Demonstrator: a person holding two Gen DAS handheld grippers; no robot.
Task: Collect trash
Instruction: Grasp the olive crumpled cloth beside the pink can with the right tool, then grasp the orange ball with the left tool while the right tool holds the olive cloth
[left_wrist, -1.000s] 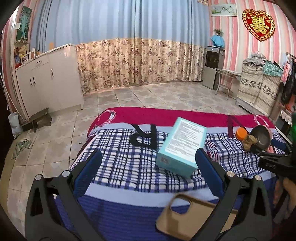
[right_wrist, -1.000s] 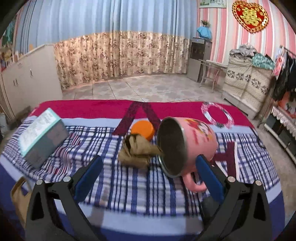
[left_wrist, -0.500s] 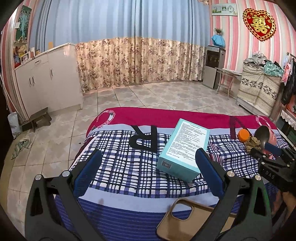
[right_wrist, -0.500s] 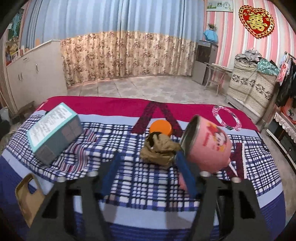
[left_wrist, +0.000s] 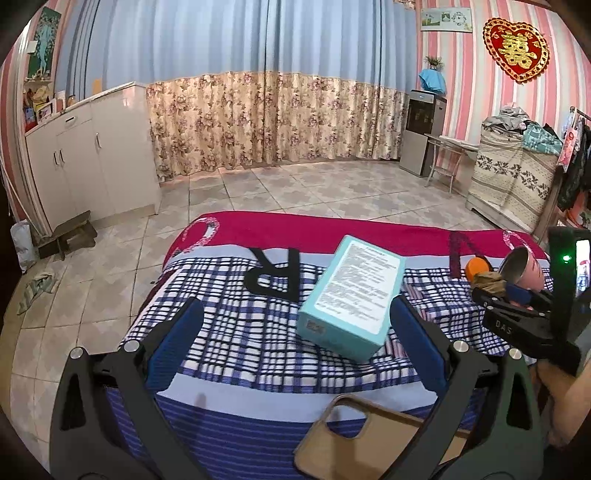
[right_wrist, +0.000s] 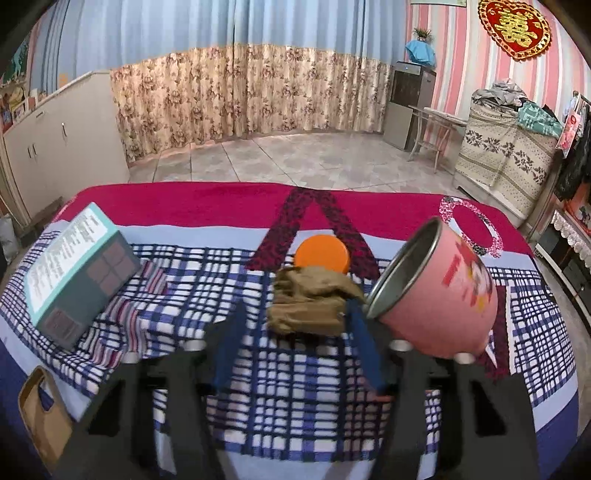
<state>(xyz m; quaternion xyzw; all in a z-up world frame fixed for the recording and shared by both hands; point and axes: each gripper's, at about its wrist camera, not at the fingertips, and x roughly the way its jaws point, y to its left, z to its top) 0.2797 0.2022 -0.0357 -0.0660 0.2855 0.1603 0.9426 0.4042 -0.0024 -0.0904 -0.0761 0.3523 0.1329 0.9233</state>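
Observation:
A crumpled brown paper wad lies on the plaid bed cover, in front of an orange round lid and beside a tipped pink mug. My right gripper has the wad between its fingertips and its jaws are closing. The right finger is at the wad's edge, while a gap shows at the left finger. In the left wrist view the right gripper reaches in from the right at the wad. My left gripper hangs wide open over the bed's near edge, holding nothing, with a teal box by its right finger.
A tan phone case lies at the bed's front edge under my left gripper, also at the lower left as the phone case. The teal box sits left of the wad. Tiled floor, white cabinets and floral curtains lie beyond.
My right gripper's jaws went from wide open to narrow and came in around the brown wad. The mug now sits outside the right finger. My left gripper stayed put.

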